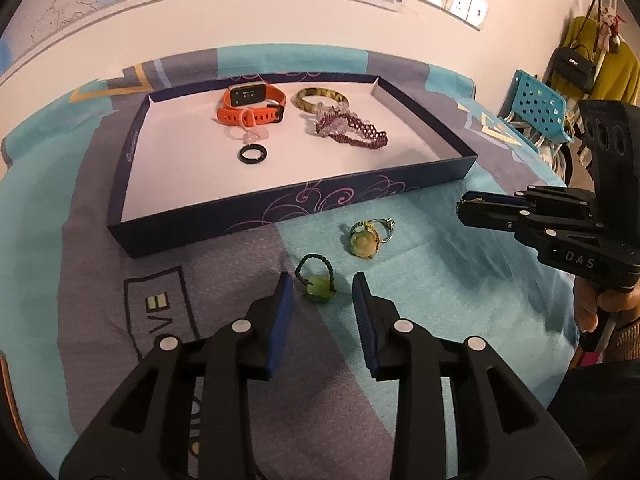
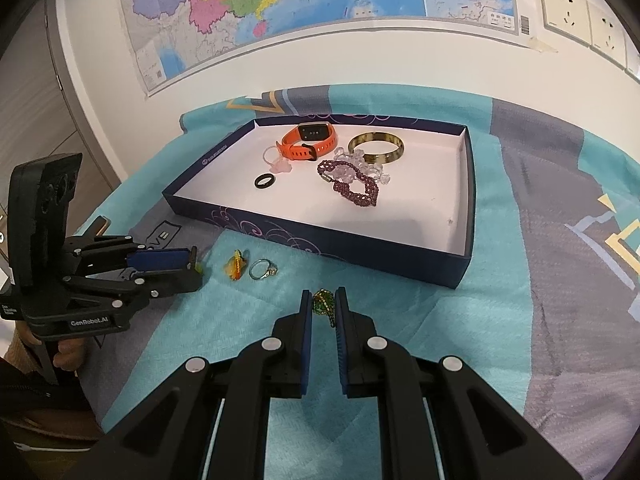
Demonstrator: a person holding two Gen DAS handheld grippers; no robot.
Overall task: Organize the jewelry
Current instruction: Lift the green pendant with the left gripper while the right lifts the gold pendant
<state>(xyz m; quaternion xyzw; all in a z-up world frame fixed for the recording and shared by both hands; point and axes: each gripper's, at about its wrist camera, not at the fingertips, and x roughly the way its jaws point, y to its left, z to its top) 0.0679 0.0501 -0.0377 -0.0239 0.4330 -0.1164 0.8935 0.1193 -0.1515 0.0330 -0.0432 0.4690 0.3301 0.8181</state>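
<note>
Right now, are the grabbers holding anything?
The right gripper pinches a small green beaded trinket by its sides. The left gripper holds nothing.

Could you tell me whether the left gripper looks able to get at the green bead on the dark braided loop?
Probably yes: the green bead on its dark braided loop lies on the cloth just ahead of the open left gripper, nothing between them.

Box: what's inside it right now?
Box holds an orange watch, gold bangle, black ring, purple beaded bracelet, clear beads and a pale pink piece. Anything beneath them is covered.
</note>
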